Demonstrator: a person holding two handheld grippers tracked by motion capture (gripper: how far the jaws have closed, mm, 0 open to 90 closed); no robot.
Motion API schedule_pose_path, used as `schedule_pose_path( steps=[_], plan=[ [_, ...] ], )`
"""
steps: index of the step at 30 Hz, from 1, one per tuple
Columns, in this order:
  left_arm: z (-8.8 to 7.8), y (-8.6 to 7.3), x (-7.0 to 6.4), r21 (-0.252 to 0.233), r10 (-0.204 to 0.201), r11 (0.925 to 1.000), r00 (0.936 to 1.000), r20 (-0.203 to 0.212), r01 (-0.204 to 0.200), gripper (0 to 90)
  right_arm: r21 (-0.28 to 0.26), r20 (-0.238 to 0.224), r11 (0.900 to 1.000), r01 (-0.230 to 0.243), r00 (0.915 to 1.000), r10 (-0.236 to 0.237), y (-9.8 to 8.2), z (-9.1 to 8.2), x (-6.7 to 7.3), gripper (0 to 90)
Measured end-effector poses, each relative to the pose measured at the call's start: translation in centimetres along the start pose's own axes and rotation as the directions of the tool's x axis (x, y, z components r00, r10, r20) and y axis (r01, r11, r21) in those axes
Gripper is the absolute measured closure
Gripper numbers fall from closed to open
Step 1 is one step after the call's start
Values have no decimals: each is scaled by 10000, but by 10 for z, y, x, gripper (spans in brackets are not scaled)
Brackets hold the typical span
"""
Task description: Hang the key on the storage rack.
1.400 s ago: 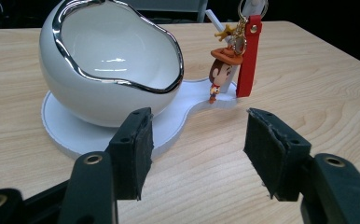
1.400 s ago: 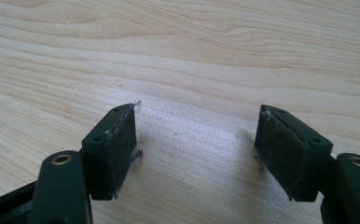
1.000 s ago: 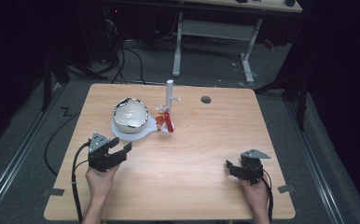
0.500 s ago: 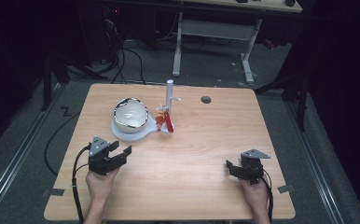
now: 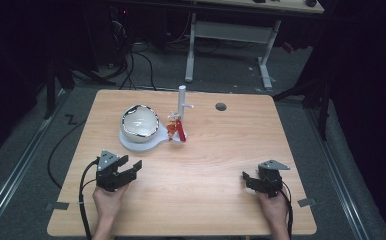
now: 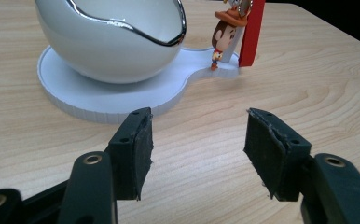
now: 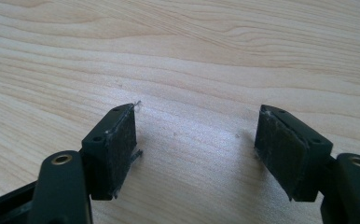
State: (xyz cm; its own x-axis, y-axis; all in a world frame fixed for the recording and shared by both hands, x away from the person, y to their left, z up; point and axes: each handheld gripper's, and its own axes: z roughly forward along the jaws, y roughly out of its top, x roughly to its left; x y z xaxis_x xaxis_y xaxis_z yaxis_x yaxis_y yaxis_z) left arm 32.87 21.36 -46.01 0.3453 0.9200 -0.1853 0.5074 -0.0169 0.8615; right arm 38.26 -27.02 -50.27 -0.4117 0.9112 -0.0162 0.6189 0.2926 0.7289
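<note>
A white egg-shaped bowl with a chrome rim stands on a white base plate in the middle of the wooden table. From a white post on that base hang a small cowboy figure and a red tag. My left gripper rests at the near left, open and empty, pointing toward the bowl, the figure and the red tag. My right gripper sits at the near right, open, with bare table between its pads.
A dark round grommet hole lies in the table near its far edge. Cables trail from both grippers off the near edge. Beyond the table stand a white desk frame and loose cables on a dark floor.
My left gripper has drifted slightly toward the near edge. The right gripper has stayed put.
</note>
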Motion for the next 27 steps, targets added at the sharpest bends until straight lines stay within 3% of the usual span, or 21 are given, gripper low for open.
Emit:
schedule_pose_path(
  steps=[27],
  plan=[
    [7,-19,7,419,-323,9986,9992,-226,332,419,-3,0,10000,14,10000,-14,0,0,0,297]
  ],
)
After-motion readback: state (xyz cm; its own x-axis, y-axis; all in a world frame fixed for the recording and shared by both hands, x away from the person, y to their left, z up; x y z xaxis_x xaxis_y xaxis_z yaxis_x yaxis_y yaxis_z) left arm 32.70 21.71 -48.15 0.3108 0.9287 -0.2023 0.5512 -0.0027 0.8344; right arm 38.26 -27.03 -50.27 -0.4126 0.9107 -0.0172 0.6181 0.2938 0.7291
